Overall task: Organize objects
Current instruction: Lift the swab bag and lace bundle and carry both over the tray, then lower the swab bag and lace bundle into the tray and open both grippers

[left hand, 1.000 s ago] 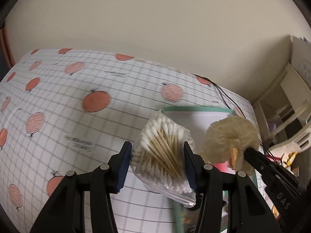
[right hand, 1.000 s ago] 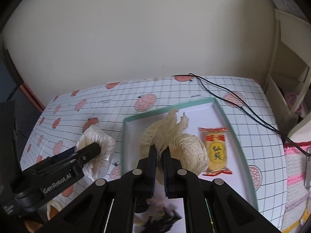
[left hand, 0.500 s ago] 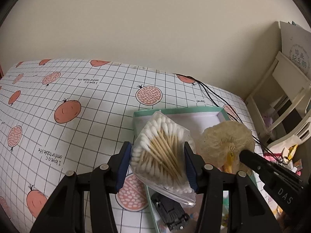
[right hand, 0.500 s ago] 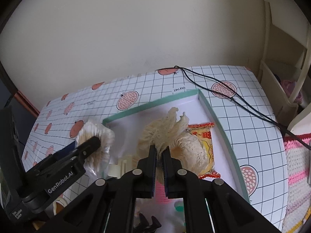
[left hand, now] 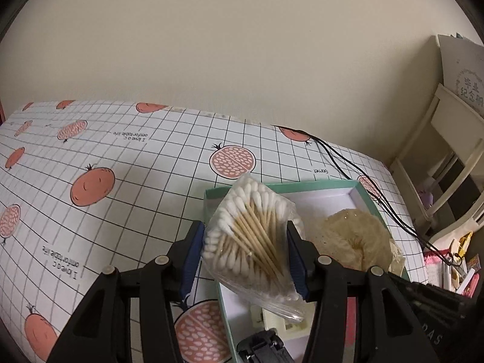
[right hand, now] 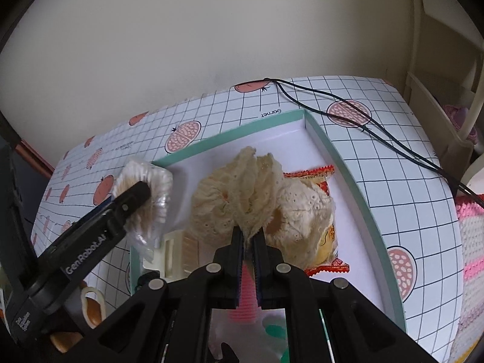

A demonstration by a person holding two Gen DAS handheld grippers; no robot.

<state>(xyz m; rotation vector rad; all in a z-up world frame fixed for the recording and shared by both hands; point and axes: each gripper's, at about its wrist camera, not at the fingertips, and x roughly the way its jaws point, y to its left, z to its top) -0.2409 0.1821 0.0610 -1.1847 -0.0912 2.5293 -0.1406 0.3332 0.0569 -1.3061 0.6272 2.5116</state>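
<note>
My left gripper (left hand: 246,254) is shut on a clear bag of cotton swabs (left hand: 254,242) and holds it over the near left corner of a teal-rimmed white box (left hand: 367,195). The bag also shows in the right wrist view (right hand: 145,193). My right gripper (right hand: 248,236) is shut on a cream lace scrunchie (right hand: 251,193) and holds it over the middle of the box (right hand: 338,151). The scrunchie also shows in the left wrist view (left hand: 354,239).
In the box lie a red and yellow snack packet (right hand: 328,242), a cream hair clip (right hand: 172,251), a pink comb (right hand: 245,296) and a black clip (left hand: 263,348). Black cables (right hand: 378,133) cross the fruit-print tablecloth (left hand: 121,181). A cream shelf (left hand: 438,163) stands at right.
Both grippers have moved toward the box with their loads. The swab bag now hangs over the box's left corner, and the scrunchie hangs lower over the snack packet.
</note>
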